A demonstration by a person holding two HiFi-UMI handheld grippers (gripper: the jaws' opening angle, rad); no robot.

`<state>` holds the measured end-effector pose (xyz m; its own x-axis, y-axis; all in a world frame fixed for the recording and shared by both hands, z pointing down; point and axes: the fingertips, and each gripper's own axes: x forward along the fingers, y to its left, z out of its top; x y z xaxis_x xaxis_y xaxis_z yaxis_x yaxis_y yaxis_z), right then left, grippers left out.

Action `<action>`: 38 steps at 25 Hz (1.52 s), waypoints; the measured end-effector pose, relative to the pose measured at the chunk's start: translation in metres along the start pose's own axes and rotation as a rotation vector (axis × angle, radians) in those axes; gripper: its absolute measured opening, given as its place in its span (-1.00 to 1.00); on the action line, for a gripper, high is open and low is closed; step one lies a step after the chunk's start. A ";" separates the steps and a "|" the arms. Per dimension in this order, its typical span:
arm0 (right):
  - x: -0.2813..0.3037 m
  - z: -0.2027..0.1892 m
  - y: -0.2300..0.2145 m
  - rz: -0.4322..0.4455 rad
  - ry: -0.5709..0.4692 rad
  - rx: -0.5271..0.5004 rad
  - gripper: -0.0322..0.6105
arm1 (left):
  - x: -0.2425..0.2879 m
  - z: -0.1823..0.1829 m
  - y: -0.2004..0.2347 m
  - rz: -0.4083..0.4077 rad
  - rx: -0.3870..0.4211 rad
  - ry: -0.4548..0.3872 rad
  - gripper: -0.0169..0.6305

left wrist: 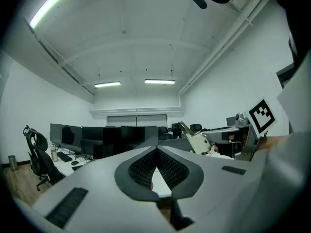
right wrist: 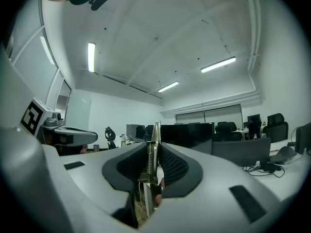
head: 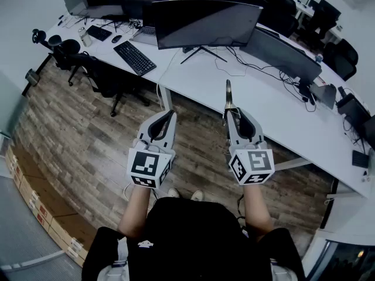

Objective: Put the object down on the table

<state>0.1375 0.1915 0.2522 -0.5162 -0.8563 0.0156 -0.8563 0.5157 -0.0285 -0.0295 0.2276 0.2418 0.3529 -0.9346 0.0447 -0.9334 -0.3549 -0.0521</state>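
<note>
**Head view.** My left gripper (head: 170, 114) and right gripper (head: 230, 112) are held side by side in front of me, above the wood floor (head: 82, 151) and short of the long white table (head: 275, 107). Each carries its marker cube nearest my body.

**Right gripper view.** The right gripper (right wrist: 154, 148) is pinching a thin metal tool (right wrist: 149, 174). The tool stands on edge between the two ribbed pads, with a small coil spring visible along its side. Its narrow blade sticks out past the fingertips. In the head view that blade (head: 228, 93) points away from me and shows against the table's near edge. The tool is up in the air and not resting on the table.

**Left gripper view.** The left gripper (left wrist: 156, 148) has its jaws pressed together at the tips, with nothing between them. The right gripper (left wrist: 200, 141) and its tool appear just off to the side.

**Background.** A curved monitor (head: 202, 22) and a keyboard (head: 135, 57) sit on the table. An office chair (head: 99, 78) stands beside it.
</note>
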 end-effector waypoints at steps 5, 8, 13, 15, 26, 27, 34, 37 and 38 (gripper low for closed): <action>-0.010 -0.002 -0.006 0.022 -0.012 0.018 -0.61 | -0.003 -0.002 -0.012 0.018 0.005 -0.003 -0.91; -0.017 -0.006 -0.008 0.042 -0.015 0.021 -0.61 | -0.006 -0.006 -0.021 0.029 -0.002 -0.005 -0.91; -0.025 -0.008 -0.013 0.053 -0.015 0.027 -0.61 | -0.011 -0.010 -0.033 0.038 0.004 0.007 -0.91; -0.027 -0.009 -0.014 0.054 -0.013 0.020 -0.62 | -0.010 -0.012 -0.035 0.039 0.008 0.009 -0.91; -0.003 -0.015 -0.029 0.047 0.000 -0.016 -0.62 | 0.022 -0.015 -0.027 0.028 -0.002 0.007 -0.91; 0.002 -0.015 -0.031 0.049 0.000 -0.017 -0.62 | 0.027 -0.016 -0.024 0.030 -0.002 0.007 -0.91; 0.053 -0.017 -0.044 0.056 0.009 -0.025 -0.62 | 0.069 -0.018 0.009 0.029 -0.008 0.007 -0.91; 0.082 -0.016 -0.048 0.057 0.012 -0.025 -0.62 | 0.092 -0.018 0.028 0.027 -0.012 0.004 -0.91; 0.091 -0.016 -0.049 0.056 0.012 -0.025 -0.62 | 0.100 -0.018 0.034 0.024 -0.012 0.003 -0.91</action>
<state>0.1324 0.0883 0.2711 -0.5633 -0.8258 0.0268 -0.8262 0.5633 -0.0050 -0.0270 0.1223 0.2622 0.3307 -0.9426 0.0463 -0.9422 -0.3325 -0.0407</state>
